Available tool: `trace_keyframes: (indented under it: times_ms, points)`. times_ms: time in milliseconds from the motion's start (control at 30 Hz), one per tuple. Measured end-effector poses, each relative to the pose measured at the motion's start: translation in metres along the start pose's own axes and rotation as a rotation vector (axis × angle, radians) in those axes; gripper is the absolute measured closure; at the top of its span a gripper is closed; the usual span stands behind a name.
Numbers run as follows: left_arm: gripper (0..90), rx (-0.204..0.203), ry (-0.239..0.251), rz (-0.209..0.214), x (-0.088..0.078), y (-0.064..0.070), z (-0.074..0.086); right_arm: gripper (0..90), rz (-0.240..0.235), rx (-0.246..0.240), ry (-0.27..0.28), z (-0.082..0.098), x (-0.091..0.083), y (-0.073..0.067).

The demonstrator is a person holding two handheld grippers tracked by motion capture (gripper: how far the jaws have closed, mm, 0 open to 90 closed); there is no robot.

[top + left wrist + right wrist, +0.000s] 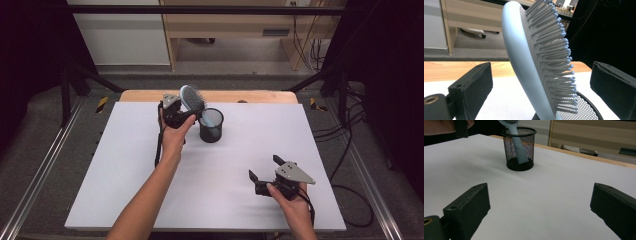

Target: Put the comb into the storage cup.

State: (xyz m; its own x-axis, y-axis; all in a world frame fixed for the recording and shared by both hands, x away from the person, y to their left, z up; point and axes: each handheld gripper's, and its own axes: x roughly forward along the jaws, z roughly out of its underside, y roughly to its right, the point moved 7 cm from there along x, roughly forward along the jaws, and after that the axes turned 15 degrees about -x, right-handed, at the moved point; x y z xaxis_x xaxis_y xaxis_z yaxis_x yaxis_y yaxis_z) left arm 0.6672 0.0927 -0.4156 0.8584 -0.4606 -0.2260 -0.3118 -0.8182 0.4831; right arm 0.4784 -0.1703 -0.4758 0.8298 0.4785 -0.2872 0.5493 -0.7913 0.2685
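A white surface (150, 185) covers most of the high view, with a strip of bare wood along its far edge and a pale wooden desk (225, 25) on the floor beyond it. Black frame bars and cables run along both sides.

A person's forearms come in from the bottom. The left hand (172, 137) reaches far up the surface and holds the left gripper (181, 114) near the far edge, just left of the cup. The right hand (290, 197) holds the right gripper (264, 168) low over the near right part of the surface, well apart from the cup, with a grey plate on top.

A black mesh cup (211, 125) stands upright near the far middle of the surface. In the right gripper view it stands alone on the white sheet (520, 150).

A light blue brush (192, 100) stands in the cup handle down, its head leaning out to the left above the rim, bristles towards the right. In the left gripper view the brush head (529, 62) rises between the two black fingers (474, 87), with clear gaps on both sides, so these fingers are open around it and not touching. The right gripper's fingers (469, 207) are spread wide with nothing between them.
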Motion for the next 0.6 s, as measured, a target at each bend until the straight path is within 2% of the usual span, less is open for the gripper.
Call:
trace_keyframes:
  times_ms: [167,300,467,600]
  points:
    - [4.2,0.018,-0.001,-0.004,-0.002,-0.001,0.001,3.0,0.0,-0.001,-0.002,0.0,0.0,0.0]
    - [4.0,0.052,-0.007,-0.006,-0.006,-0.001,0.004,3.0,0.002,-0.001,0.0,0.0,0.0,0.0]
    - [3.6,0.055,-0.001,-0.005,-0.009,0.002,0.006,3.0,-0.002,-0.004,0.0,-0.001,0.0,-0.001]
    - [3.5,0.072,0.002,0.001,-0.011,0.005,0.005,3.0,-0.002,-0.006,0.0,-0.001,-0.001,-0.001]
